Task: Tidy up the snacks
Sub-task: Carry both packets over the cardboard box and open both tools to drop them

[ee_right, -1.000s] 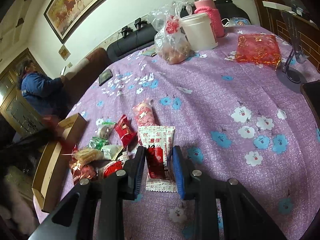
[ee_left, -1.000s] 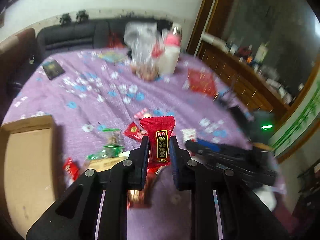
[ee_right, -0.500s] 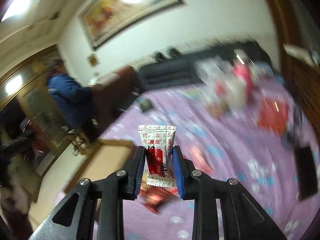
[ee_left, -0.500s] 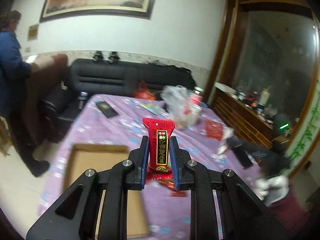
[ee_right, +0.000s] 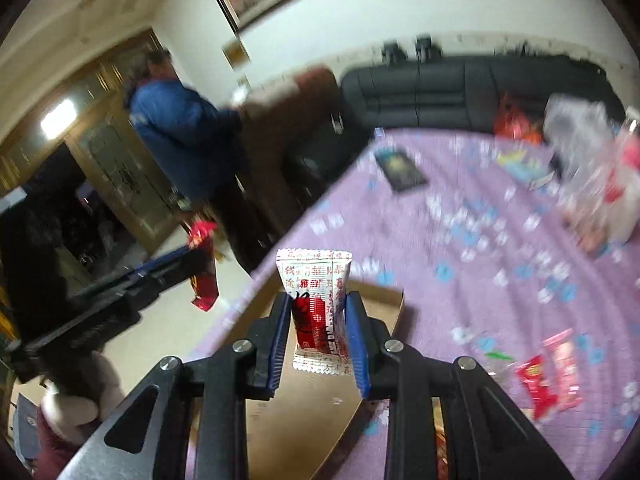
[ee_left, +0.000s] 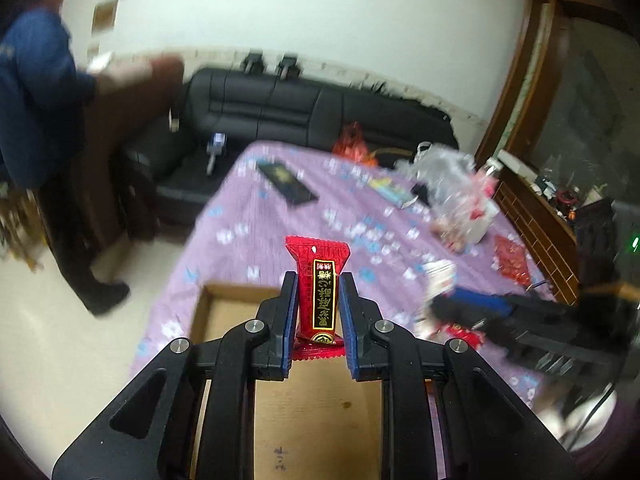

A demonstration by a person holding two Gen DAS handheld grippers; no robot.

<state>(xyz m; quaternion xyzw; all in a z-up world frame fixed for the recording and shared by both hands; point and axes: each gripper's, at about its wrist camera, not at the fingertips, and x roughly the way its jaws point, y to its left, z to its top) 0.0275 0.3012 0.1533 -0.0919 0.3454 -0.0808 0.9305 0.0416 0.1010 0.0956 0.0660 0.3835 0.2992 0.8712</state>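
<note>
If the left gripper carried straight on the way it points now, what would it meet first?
Probably the open brown cardboard box lying on the purple flowered tablecloth: the left gripper, shut on a red snack packet, points down over its floor. Depth is unclear.

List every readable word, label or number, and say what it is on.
Red snack packet in left hand-held gripper: gold Chinese characters on black label, too blurred to quote.
White snack packet in right hand-held gripper: red Chinese characters, too blurred to quote.
Cardboard box floor: small dark scrawl, unreadable.
Nothing else readable.
</note>
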